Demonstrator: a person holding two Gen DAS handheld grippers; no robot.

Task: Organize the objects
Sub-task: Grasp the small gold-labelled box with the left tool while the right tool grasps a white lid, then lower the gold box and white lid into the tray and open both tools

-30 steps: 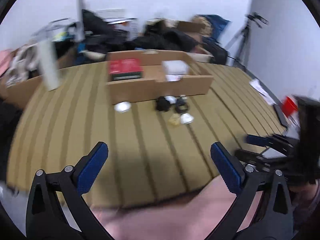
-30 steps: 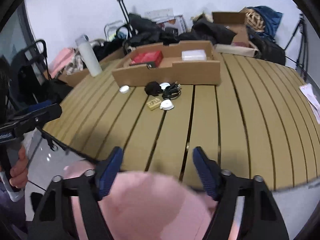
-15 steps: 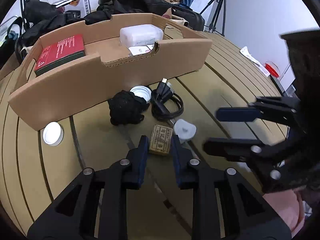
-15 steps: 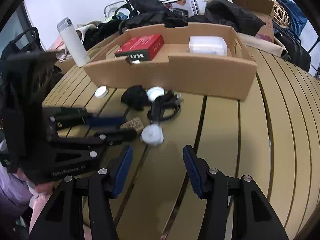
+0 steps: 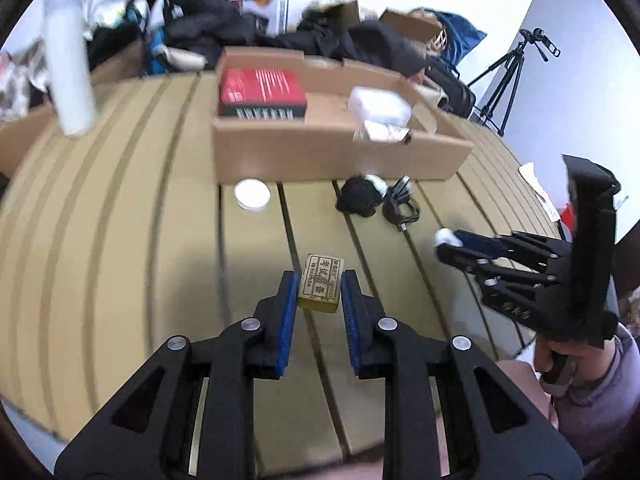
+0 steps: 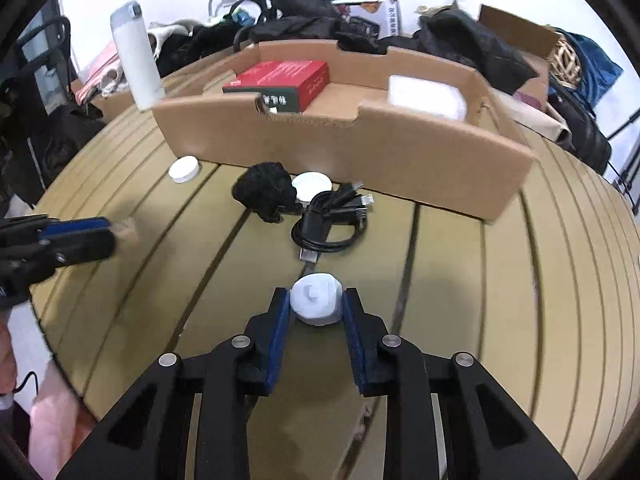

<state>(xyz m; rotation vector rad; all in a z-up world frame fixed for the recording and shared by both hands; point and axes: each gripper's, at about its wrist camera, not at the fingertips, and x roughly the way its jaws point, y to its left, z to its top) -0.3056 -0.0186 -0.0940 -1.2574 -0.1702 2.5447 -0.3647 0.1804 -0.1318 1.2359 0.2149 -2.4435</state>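
My left gripper [image 5: 319, 280] is shut on a small yellow-brown box [image 5: 322, 282] with printed characters, held above the slatted table [image 5: 120, 208]. My right gripper [image 6: 316, 300] is shut on a white rounded plug [image 6: 316, 298], also lifted; it shows in the left wrist view [image 5: 450, 246] to the right. On the table lie a black cloth lump [image 6: 266, 190], a coiled black cable [image 6: 332, 220], a white disc [image 6: 312, 187] and a white cap [image 6: 184, 169]. Behind them stands a cardboard tray [image 6: 400, 168] holding a red box [image 6: 284, 80] and a white case [image 6: 426, 98].
A white bottle [image 6: 136, 56] stands at the back left of the table. Bags, clothes and boxes are piled behind the table [image 6: 460, 36]. A tripod [image 5: 508, 76] stands at the far right. The table's front edge is close below both grippers.
Both grippers have closed, the left on the yellow-brown box and the right on the white plug, and pulled back from the cluster with them.
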